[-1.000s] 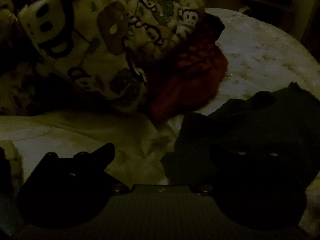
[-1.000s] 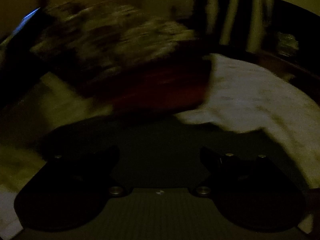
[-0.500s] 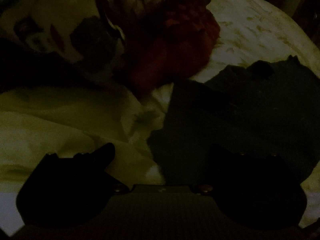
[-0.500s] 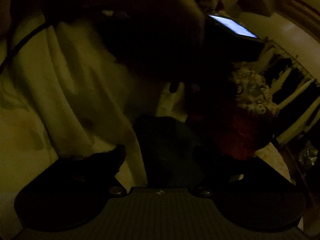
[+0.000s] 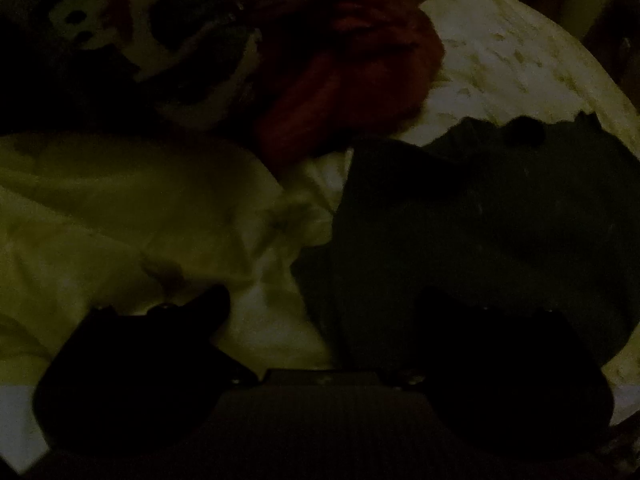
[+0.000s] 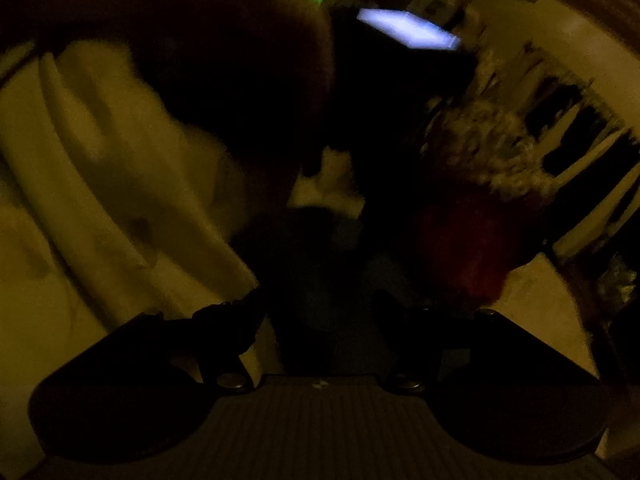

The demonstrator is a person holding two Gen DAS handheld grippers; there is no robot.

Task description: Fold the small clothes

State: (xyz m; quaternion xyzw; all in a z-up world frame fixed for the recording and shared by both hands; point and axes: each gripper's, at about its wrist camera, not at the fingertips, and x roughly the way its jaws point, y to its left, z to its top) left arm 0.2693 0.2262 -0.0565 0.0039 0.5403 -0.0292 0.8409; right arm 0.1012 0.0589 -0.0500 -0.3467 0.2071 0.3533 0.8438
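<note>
- Very dim scene: pale bedsheet (image 5: 160,208), with a dark garment (image 5: 480,216) spread flat on it, filling the right half of the left wrist view.
- Left gripper (image 5: 320,304): jaws spread wide, nothing between the pads; left finger (image 5: 208,304) over bare sheet, right finger lost against the dark cloth, so contact there impossible to tell.
- Garment's near-left edge running up and away just right of the midline between those fingers; long axis seemingly stretching off to the right, ragged far edge toward the round rim of the bed.
- Right gripper (image 6: 320,312): jaws wide but closing, dark cloth (image 6: 312,280) lying in the gap below them, pads not visibly pressing on it.
- Red garment (image 5: 352,80) and patterned fabric (image 5: 120,32) heaped beyond, apart from the dark piece.
- Judgement: both grippers at the near edge, left one nearer the left corner; next move likely pinching that edge to lift and fold it away.
- Glowing screen (image 6: 404,30) in the background of the right wrist view.
</note>
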